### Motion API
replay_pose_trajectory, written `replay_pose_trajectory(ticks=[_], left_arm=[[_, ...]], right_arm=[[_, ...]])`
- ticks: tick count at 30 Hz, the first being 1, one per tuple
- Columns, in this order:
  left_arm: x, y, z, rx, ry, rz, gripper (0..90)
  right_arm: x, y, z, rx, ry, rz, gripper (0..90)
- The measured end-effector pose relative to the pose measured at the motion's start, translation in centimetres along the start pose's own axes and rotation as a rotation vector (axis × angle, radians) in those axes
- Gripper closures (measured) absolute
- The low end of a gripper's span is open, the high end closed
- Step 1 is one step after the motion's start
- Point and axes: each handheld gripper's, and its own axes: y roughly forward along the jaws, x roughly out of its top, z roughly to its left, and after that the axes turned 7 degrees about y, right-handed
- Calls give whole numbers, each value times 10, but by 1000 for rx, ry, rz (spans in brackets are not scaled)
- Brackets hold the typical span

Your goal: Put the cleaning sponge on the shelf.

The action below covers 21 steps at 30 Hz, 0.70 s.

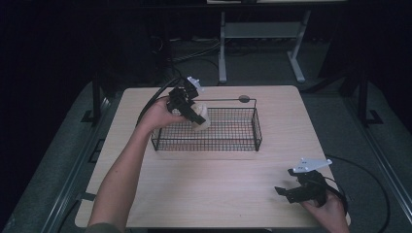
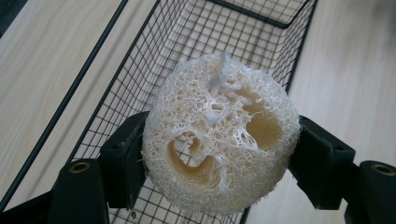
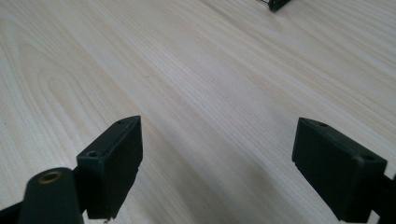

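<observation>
Left gripper (image 1: 197, 116) pinches the loofah slice (image 2: 219, 137) above the wire basket (image 1: 256, 127); released off-centre, it could catch the rim, while the right gripper (image 3: 217, 163) gapes empty.

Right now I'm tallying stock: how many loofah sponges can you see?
1. The loofah sponge is clamped between the jaws of the left gripper, held over the left end of the wire basket. Nothing else lies in the basket.
</observation>
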Motion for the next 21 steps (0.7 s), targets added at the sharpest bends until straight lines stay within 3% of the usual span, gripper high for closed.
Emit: replay_pose_trajectory(ticks=[11, 21], left_arm=[[-2, 17, 10, 7, -34, 7, 270], [-3, 35, 15, 15, -35, 51, 269]], right_arm=[[-1, 0, -2, 6, 3, 2, 155], [-1, 0, -1, 6, 10, 6, 155]])
